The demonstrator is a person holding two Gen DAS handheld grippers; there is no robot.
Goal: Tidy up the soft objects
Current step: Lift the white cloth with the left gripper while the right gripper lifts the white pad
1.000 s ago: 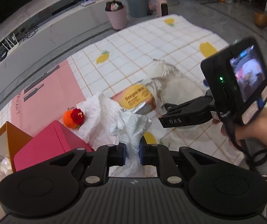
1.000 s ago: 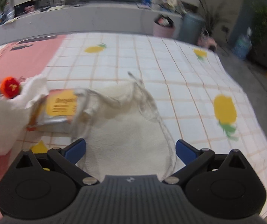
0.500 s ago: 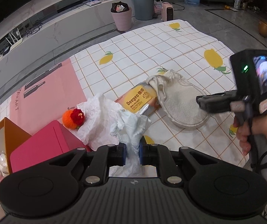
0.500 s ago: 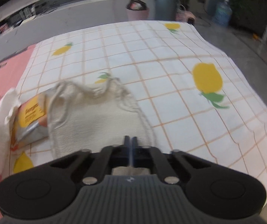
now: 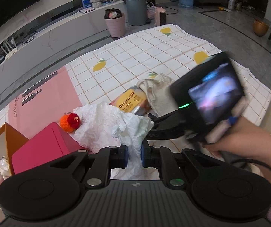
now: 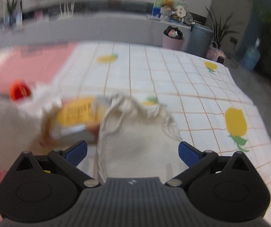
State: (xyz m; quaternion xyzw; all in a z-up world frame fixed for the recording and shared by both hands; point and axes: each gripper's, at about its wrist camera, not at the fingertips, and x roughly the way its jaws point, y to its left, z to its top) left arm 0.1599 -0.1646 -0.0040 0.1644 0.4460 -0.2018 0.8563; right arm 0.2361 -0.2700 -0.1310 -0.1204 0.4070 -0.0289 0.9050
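Half a second ago the right gripper (image 6: pixel 132 149) had its blue pads pressed together; now they are spread wide, one on each side of the cream drawstring bag (image 6: pixel 135 141), which lies flat on the lemon-print checked cloth (image 6: pixel 173 71) with its gathered mouth pointing away. In the left wrist view this gripper has swung in close and blurred, its black fingers reaching low toward the bag. The left gripper (image 5: pixel 134 156) stays pinched on a crumpled white plastic bag (image 5: pixel 105 124), the film bunched upward between its pads. Just beyond it lies a yellow packet (image 5: pixel 130 100) printed "Deeyeo", its far end tucked against the drawstring bag's mouth. An orange crochet toy (image 5: pixel 70 121) with a red flower sits beside the plastic, near a pink box (image 5: pixel 42 149). Other writing is too small or blurred to read.
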